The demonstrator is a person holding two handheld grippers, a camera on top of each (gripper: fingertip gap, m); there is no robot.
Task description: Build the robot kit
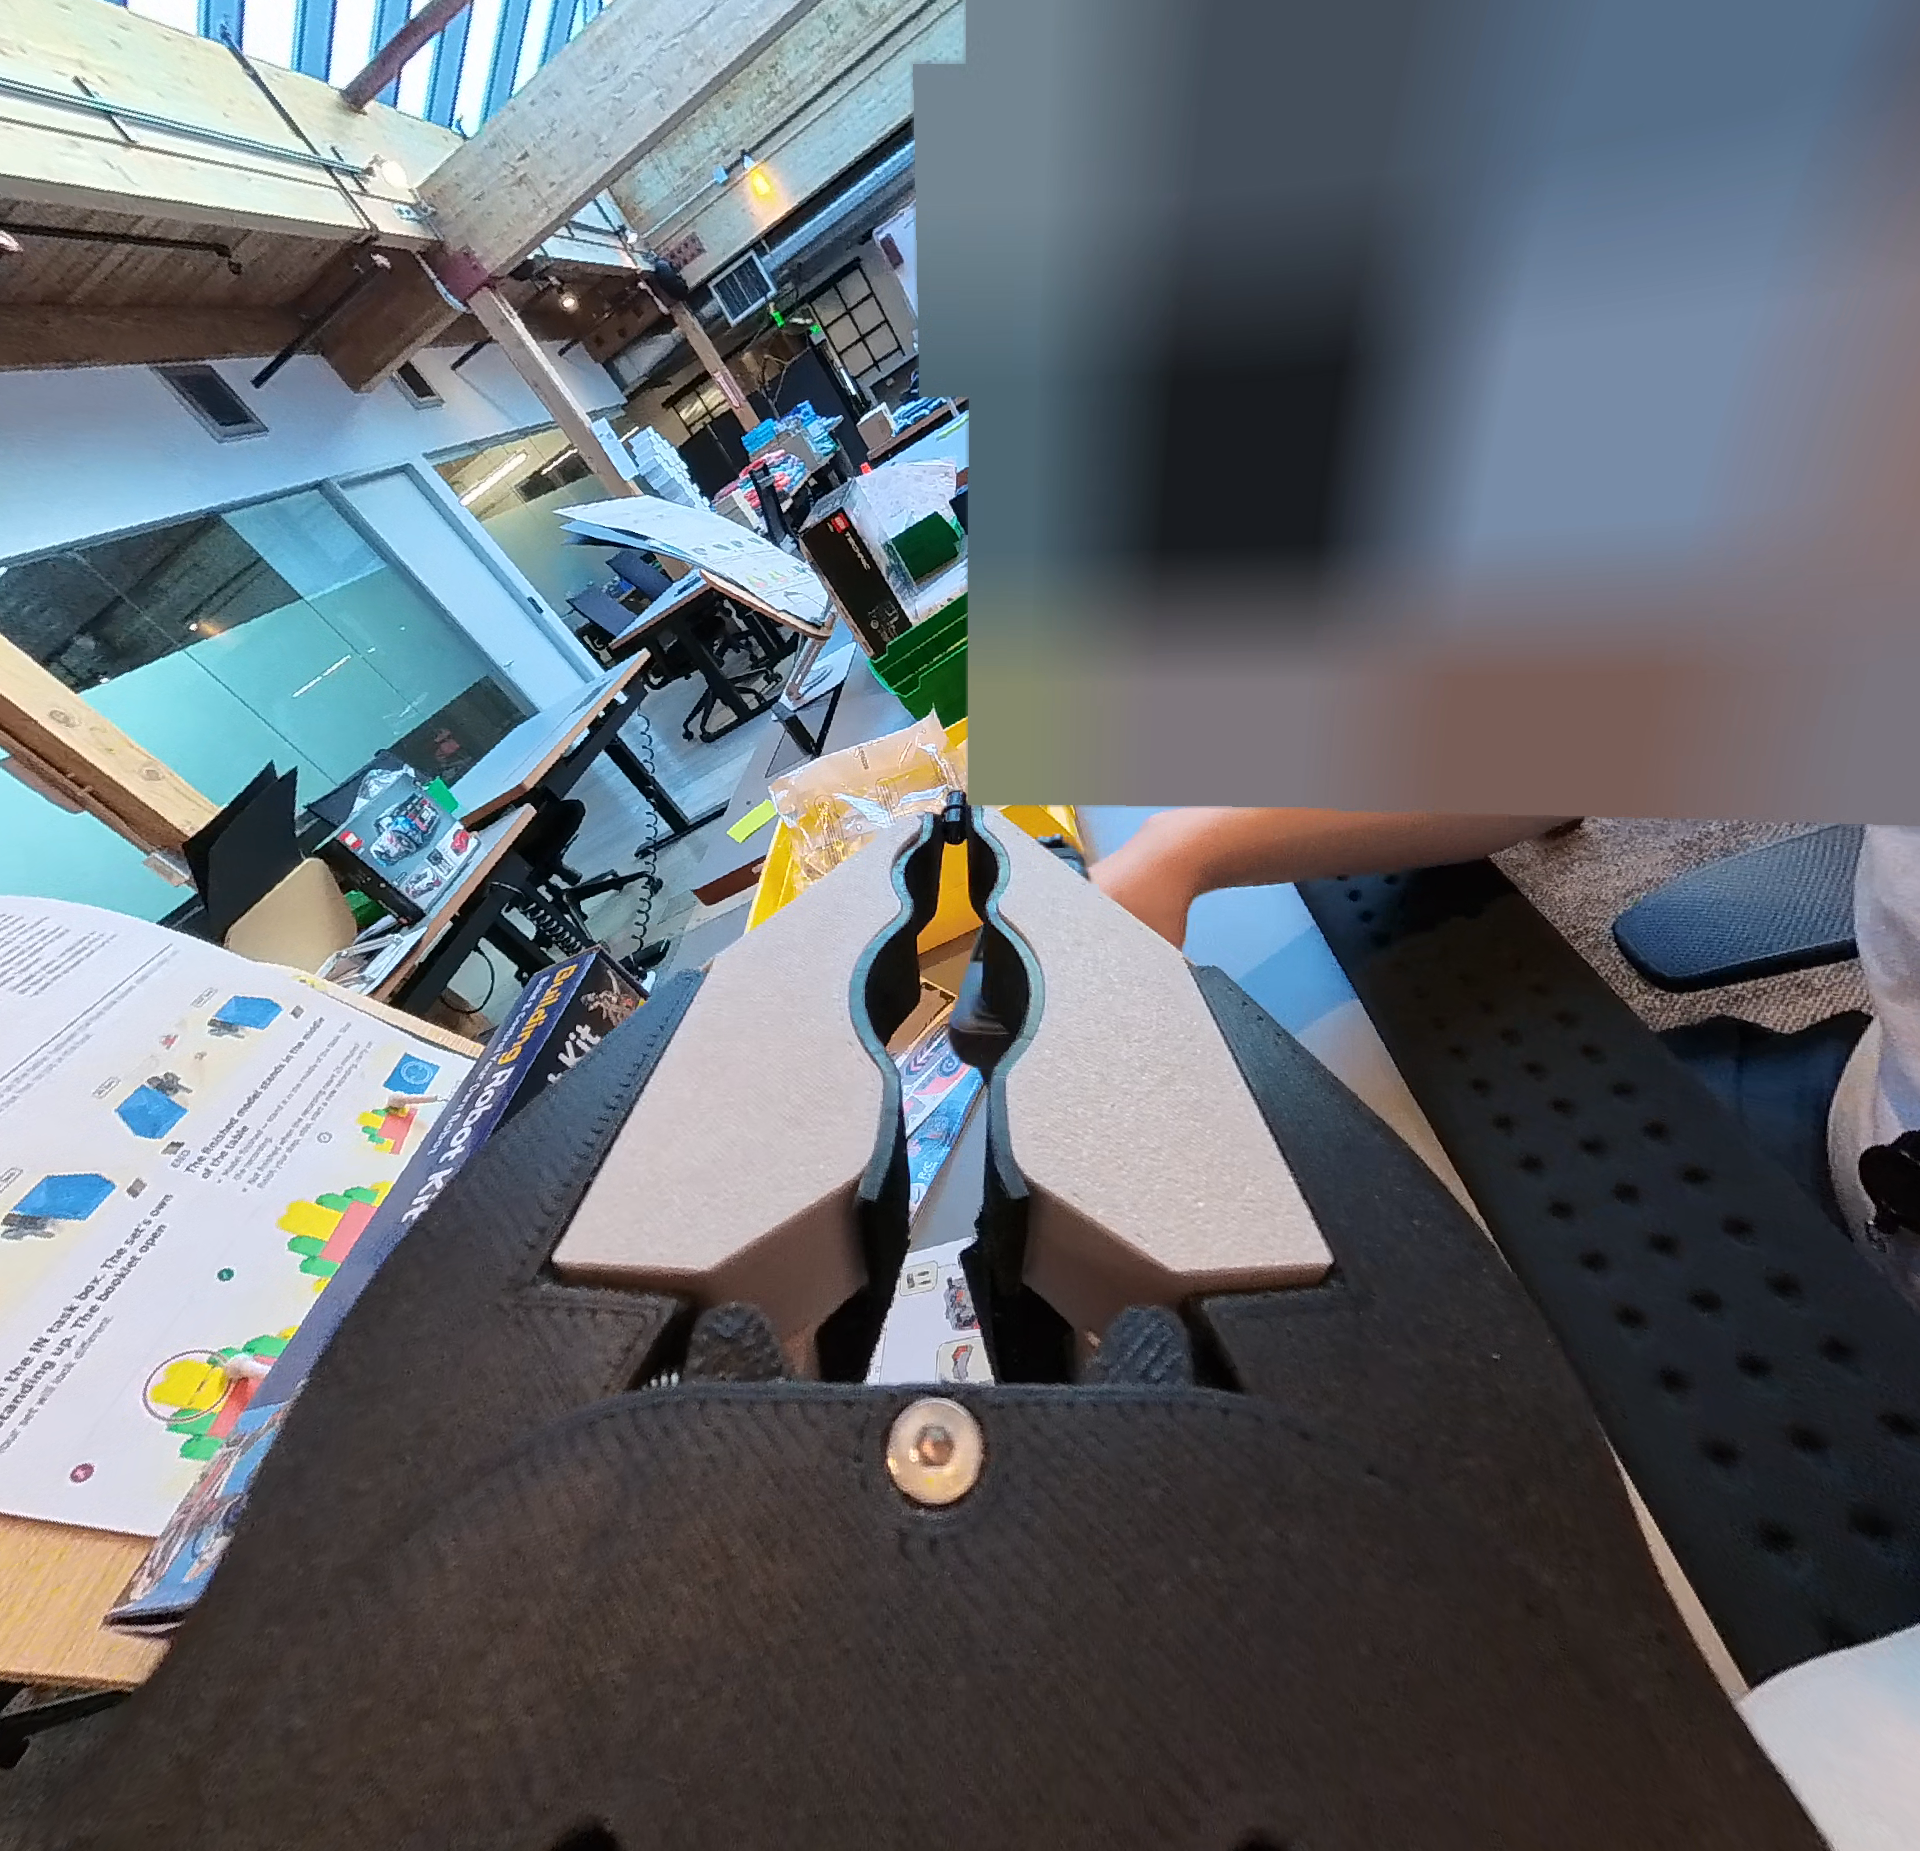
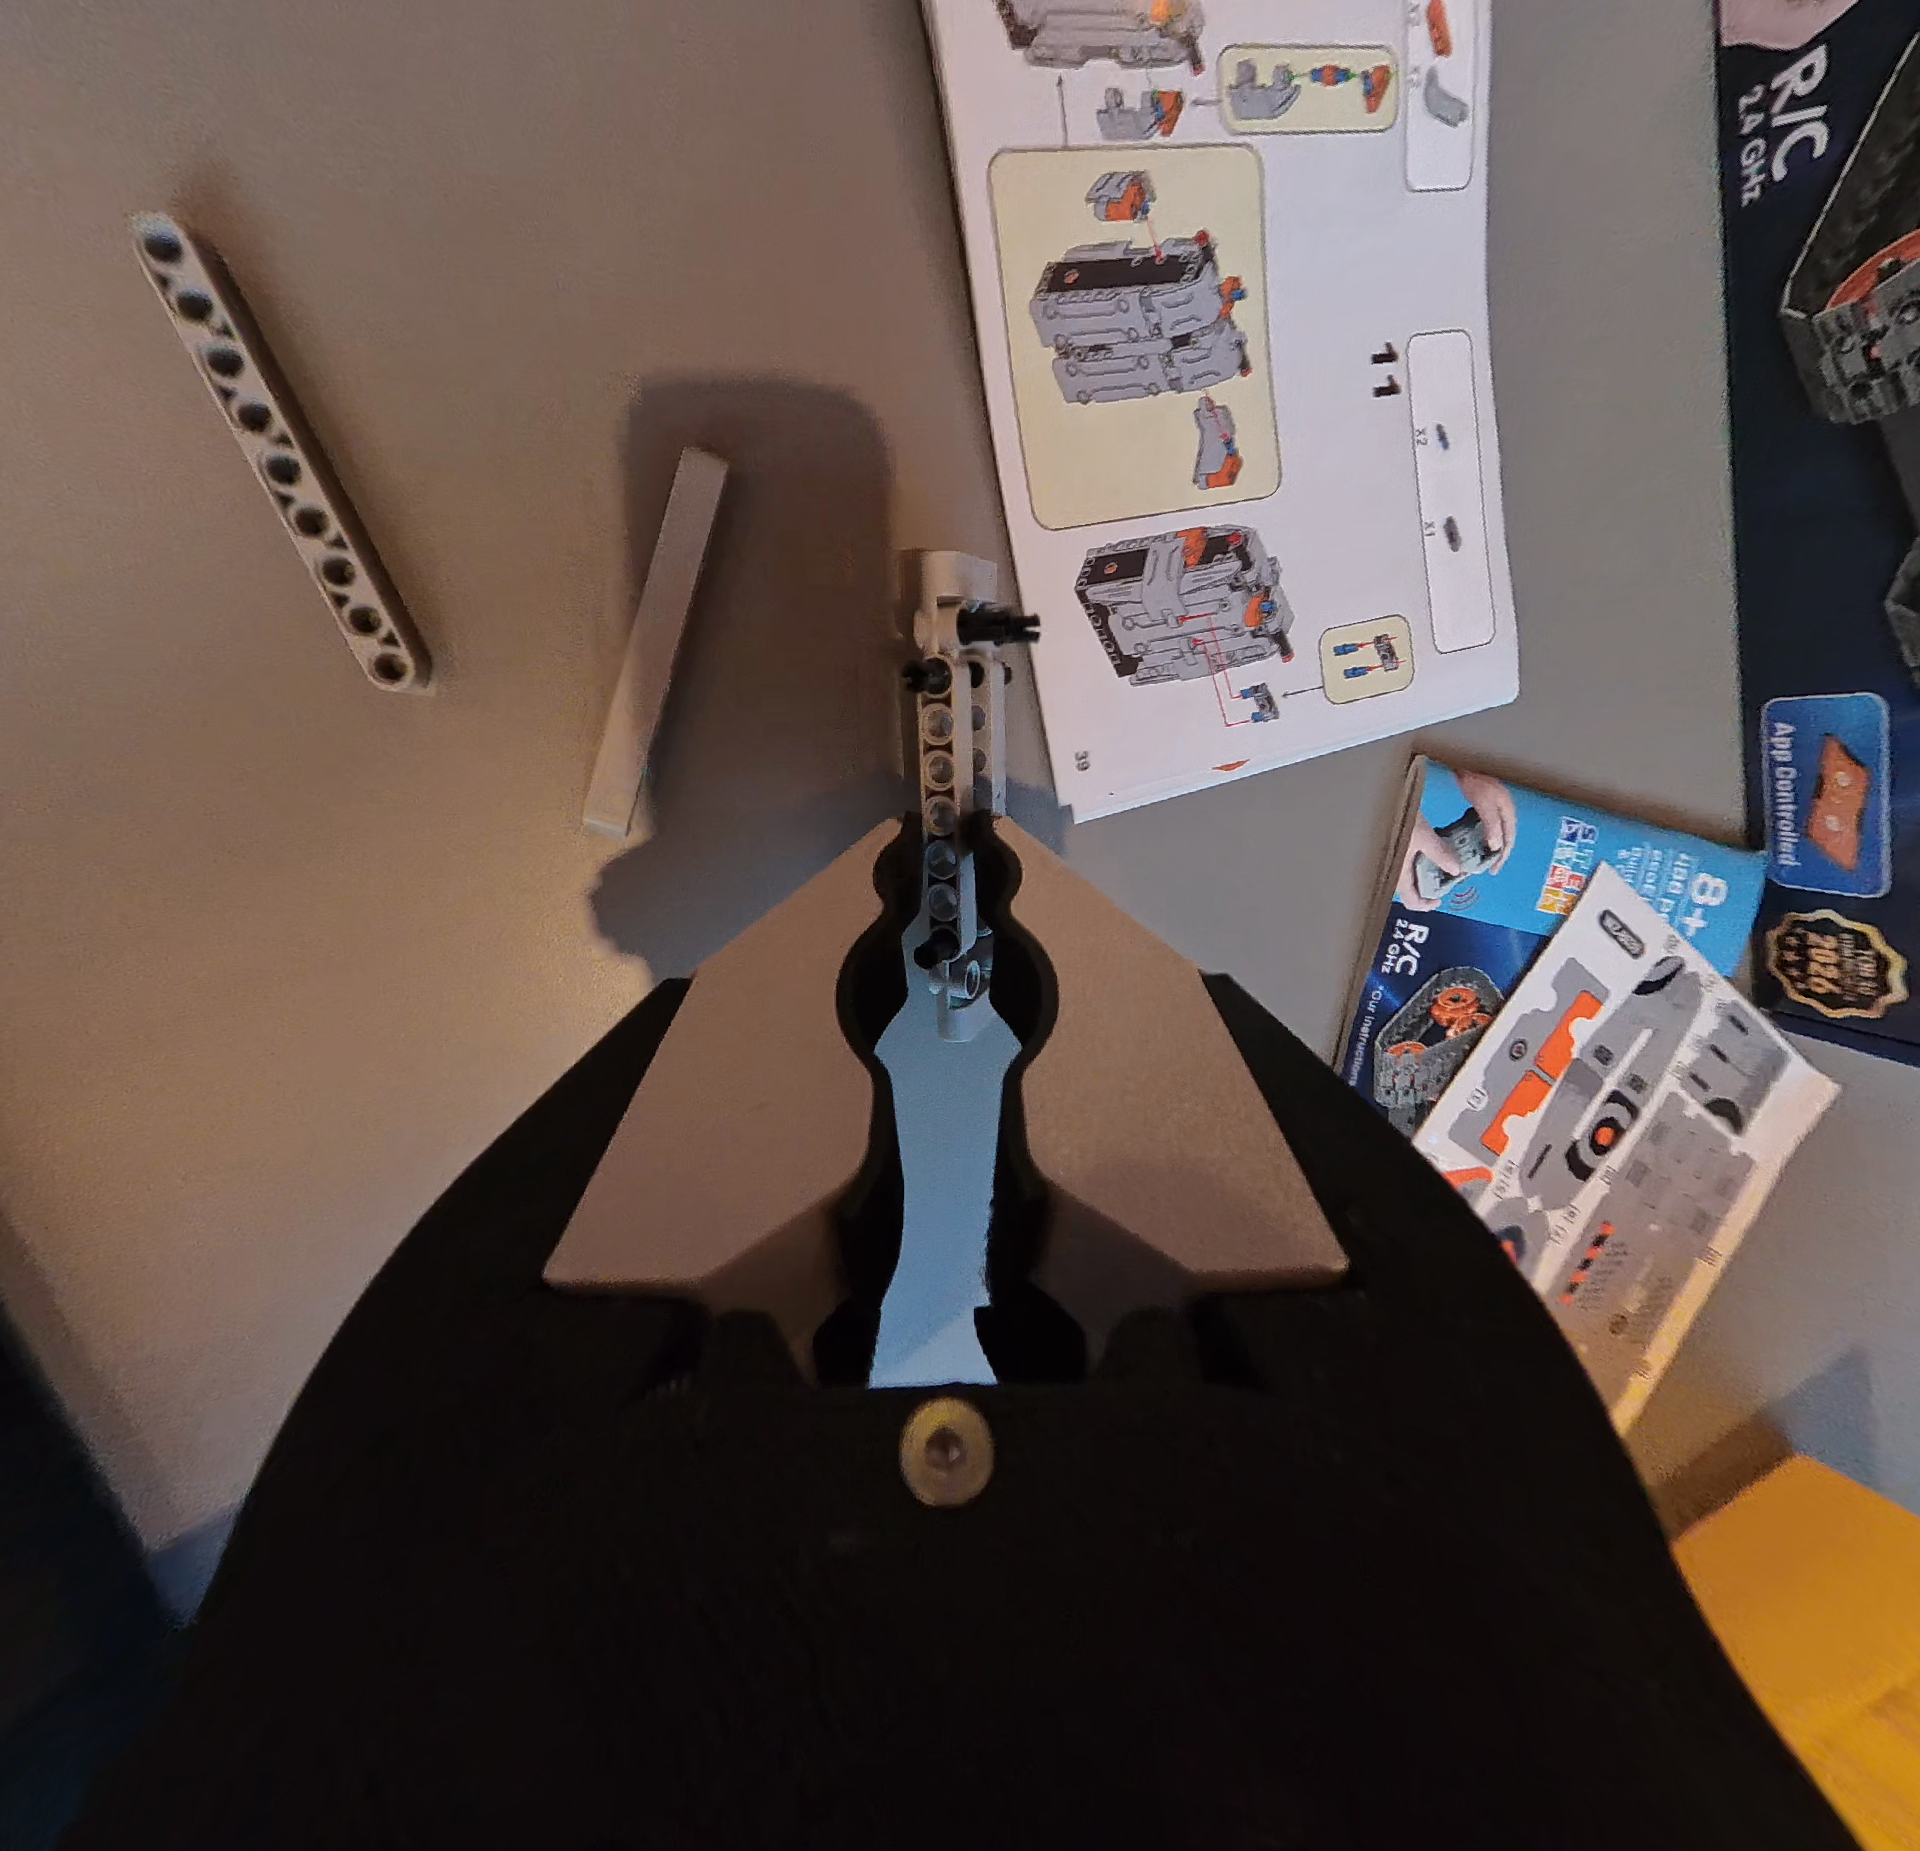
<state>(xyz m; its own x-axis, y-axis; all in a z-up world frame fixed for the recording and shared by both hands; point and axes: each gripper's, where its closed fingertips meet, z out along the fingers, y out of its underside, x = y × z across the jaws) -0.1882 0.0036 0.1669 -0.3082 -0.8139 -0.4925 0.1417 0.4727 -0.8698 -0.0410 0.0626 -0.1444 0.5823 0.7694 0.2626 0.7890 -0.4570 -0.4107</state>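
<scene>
My left gripper [image 1: 956, 833] is raised and tilted up toward the room. Its jaws are shut on a small black pin [image 1: 953, 822] at the very tips. My right gripper [image 2: 951, 851] points down at a grey tabletop [image 2: 468, 139]. It is shut on a grey beam assembly with holes and black pins [image 2: 951, 721], which sticks out forward past the fingertips. A long grey beam with holes [image 2: 281, 445] and a flat grey strip [image 2: 660, 648] lie loose on the table to the left of it.
An open instruction booklet [image 2: 1247, 367], a dark blue box [image 2: 1829, 451], a small blue booklet [image 2: 1538, 897] and a sticker sheet [image 2: 1621, 1126] lie at right. The left view shows a printed sheet [image 1: 156, 1178], a blue kit box [image 1: 499, 1105], a parts bag [image 1: 862, 793], a person's arm [image 1: 1299, 856] and a black chair [image 1: 1610, 1230]. About 35 centimetres separates my left fingertips from my right.
</scene>
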